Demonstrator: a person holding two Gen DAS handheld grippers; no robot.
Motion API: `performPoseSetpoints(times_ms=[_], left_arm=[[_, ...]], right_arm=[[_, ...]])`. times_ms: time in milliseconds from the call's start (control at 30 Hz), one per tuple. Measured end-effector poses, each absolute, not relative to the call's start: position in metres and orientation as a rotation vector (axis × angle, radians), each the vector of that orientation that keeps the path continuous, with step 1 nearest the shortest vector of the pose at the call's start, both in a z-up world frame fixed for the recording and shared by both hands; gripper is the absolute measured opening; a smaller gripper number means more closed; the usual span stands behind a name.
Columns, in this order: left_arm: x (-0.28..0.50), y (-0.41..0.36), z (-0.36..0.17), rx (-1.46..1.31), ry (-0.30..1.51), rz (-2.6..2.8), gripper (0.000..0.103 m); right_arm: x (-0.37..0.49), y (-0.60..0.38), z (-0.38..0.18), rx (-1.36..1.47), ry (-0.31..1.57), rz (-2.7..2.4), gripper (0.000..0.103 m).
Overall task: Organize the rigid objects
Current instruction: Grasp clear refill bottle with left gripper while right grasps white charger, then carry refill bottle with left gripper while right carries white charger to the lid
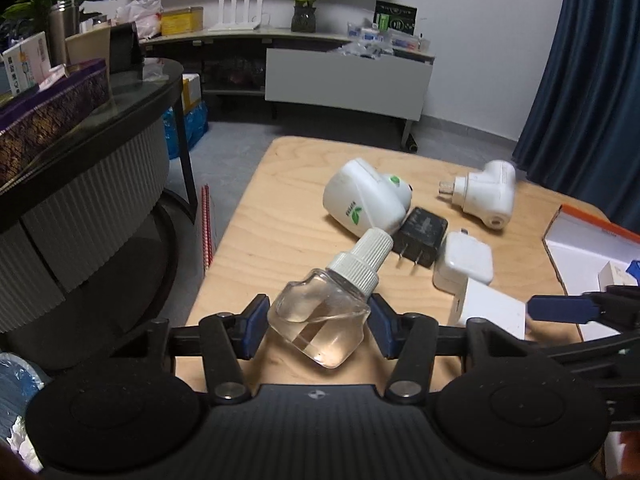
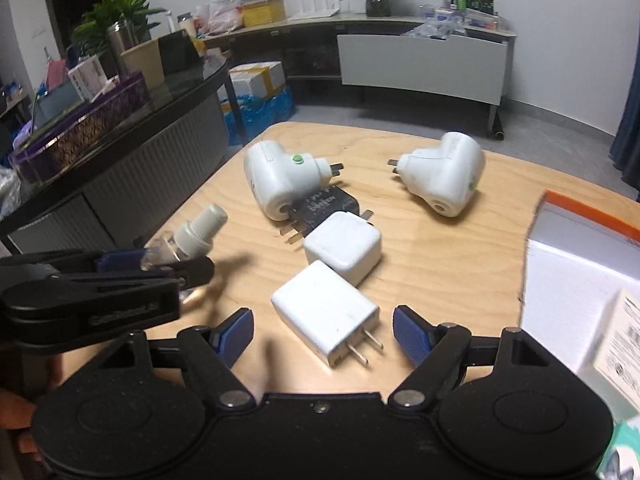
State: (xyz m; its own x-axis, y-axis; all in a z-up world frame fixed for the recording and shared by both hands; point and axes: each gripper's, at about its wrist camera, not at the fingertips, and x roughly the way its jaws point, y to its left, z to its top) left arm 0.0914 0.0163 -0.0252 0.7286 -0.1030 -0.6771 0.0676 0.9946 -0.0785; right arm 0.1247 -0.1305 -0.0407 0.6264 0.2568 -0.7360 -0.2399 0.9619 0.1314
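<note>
1. The left gripper (image 1: 318,326) pinches a clear refill bottle (image 1: 320,320) by its glass body at the lower centre of the left wrist view; its ribbed white cap (image 1: 362,260) points to the upper right.
2. The right gripper (image 2: 323,334) is spread wide at the lower centre of the right wrist view, its blue pads on either side of a white charger (image 2: 324,312) without touching it.
3. That charger lies flat on the wooden bench (image 2: 440,256), prongs toward the camera.
4. Just above it lie a rounded white adapter (image 2: 342,252) and a black plug (image 2: 320,208), touching.
5. A white plug-in heater (image 2: 276,180) leans on the black plug; a second heater (image 2: 444,174) sits apart at right.
6. An open white box with an orange rim (image 2: 580,264) occupies the right edge.
</note>
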Motion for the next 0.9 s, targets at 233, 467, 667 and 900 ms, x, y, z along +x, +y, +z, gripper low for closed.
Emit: performPoseSetpoints(times_ms=[233,467,667,900], left_arm=[[0.092,0.017,-0.025,-0.064,0.744,-0.095,0.054],[0.089,0.014,-0.022,-0.065,0.743,-0.107,0.054],[0.076,0.007,-0.015,-0.072,0.736,-0.122,0.054],[0.060,0.000,0.000,-0.070,0.732,-0.114,0.054]], right_arm=[[0.137,-0.121,-0.052,-0.036,0.840,0.301,0.076],[0.126,-0.129,-0.049,-0.006,0.825,0.288,0.075],[0.107,-0.137,-0.031,0.003,0.787,0.275,0.075],[0.081,-0.150,-0.004,0.038,0.744,0.247,0.075]])
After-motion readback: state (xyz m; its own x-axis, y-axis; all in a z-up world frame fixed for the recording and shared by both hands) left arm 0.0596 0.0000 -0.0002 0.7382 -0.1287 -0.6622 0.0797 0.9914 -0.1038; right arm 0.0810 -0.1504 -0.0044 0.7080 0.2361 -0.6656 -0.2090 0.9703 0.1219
